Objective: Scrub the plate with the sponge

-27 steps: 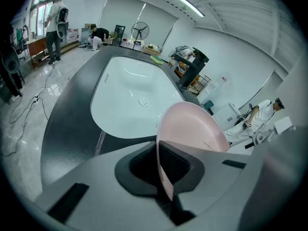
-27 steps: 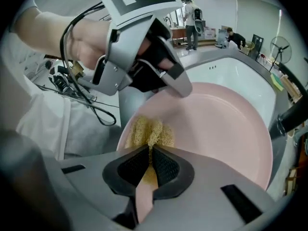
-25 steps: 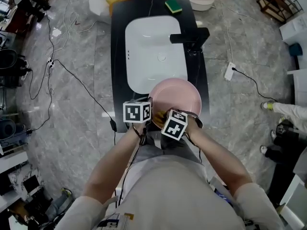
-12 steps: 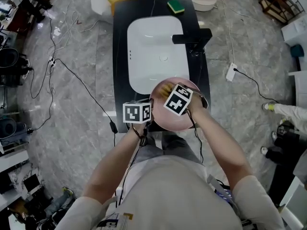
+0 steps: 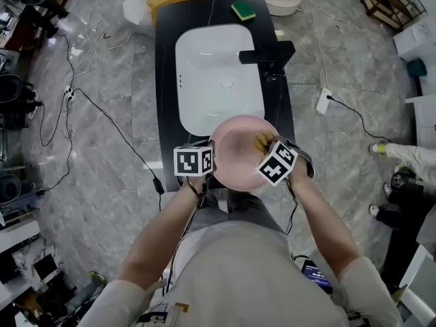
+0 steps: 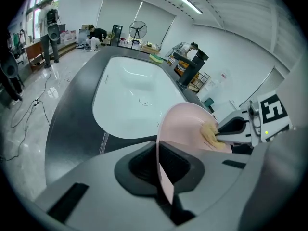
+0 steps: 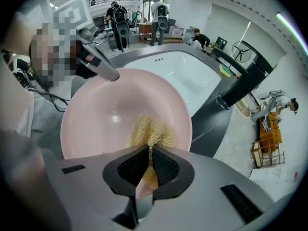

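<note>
Left gripper (image 6: 162, 174): jaws clamped tight on the rim of the pink plate (image 5: 235, 155), at its 8 o'clock in head view. Plate sits over the near end of the black counter (image 5: 167, 80), overlapping the basin's 6 o'clock edge. It is tilted and probably lifted clear of the counter, hard to confirm.

Right gripper (image 7: 148, 165): jaws pinched shut on the yellow fibrous sponge (image 7: 151, 131), pressed to the plate's inner face near 2 o'clock.

Beyond: white sink basin (image 5: 218, 73), black faucet (image 5: 267, 54) at its 3 o'clock, spare green sponge (image 5: 243, 9) at the counter's 12 o'clock end.
</note>
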`<state>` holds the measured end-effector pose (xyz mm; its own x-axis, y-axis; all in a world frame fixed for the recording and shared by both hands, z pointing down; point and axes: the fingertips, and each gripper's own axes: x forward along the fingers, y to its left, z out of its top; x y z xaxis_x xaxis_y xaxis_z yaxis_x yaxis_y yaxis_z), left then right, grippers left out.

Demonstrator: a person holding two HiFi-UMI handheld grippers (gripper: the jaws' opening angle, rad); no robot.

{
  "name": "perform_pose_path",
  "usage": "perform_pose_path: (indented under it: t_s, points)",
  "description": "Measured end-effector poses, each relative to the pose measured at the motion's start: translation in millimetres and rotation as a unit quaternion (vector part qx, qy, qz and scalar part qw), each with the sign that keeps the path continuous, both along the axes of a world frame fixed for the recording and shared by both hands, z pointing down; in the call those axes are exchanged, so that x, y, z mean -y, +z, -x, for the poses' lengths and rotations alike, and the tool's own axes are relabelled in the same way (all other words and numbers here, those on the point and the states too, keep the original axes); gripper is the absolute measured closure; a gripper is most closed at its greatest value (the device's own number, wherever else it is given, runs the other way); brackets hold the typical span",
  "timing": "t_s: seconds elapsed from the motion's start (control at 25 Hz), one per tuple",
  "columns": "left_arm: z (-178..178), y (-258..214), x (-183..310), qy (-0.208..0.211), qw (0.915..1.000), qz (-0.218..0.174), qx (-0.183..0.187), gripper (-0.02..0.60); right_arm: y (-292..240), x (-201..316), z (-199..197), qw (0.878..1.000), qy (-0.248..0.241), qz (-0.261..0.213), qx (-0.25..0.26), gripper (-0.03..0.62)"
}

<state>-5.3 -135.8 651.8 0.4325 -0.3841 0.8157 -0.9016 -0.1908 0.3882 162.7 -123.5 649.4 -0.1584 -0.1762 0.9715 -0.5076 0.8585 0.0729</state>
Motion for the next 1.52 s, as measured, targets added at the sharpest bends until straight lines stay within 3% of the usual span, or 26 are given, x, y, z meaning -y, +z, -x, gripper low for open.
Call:
perform_pose_path:
  t_s: [0.2, 0.44, 0.68, 0.8, 1.0, 1.2, 1.36, 1.52]
  points:
    - [1.0, 1.2, 2.7, 0.015, 0.9998, -0.003, 0.013, 0.551, 1.7, -38.8, 6.8, 0.999, -0.004, 0.034, 0.010, 0.548]
    - [3.2, -4.5, 1.0, 0.042, 0.9985, -0.009, 0.034, 0.528, -16.2, -51.5, 23.1, 0.992, 0.058, 0.065, 0.085, 0.548]
    - [17.1, -36.9, 4.9, 0.059, 0.9963, -0.057, 0.027, 0.485, -55.0, -31.1, 42.3, 0.983, 0.094, 0.020, 0.157, 0.548]
    - [22.0, -64.7, 14.3, 0.071, 0.9917, -0.107, 0.015, 0.486, -91.1, -12.3, 53.7, 0.968, 0.116, -0.028, 0.220, 0.548]
    - [30.7, -139.6, 42.8, 0.082, 0.9721, -0.219, 0.010, 0.495, -164.7, 18.7, 68.6, 0.935, 0.145, -0.114, 0.303, 0.548]
    - [38.6, -217.9, 54.9, 0.089, 0.9525, -0.291, -0.023, 0.520, -247.7, 37.3, 90.6, 0.902, 0.134, -0.208, 0.354, 0.548]
    - [40.9, -279.8, 59.5, 0.098, 0.9298, -0.353, -0.032, 0.532, -309.3, 44.8, 95.5, 0.871, 0.134, -0.267, 0.389, 0.548]
    - [43.0, -336.3, 54.9, 0.111, 0.9010, -0.417, -0.044, 0.545, -364.2, 41.4, 96.7, 0.840, 0.133, -0.319, 0.417, 0.548]
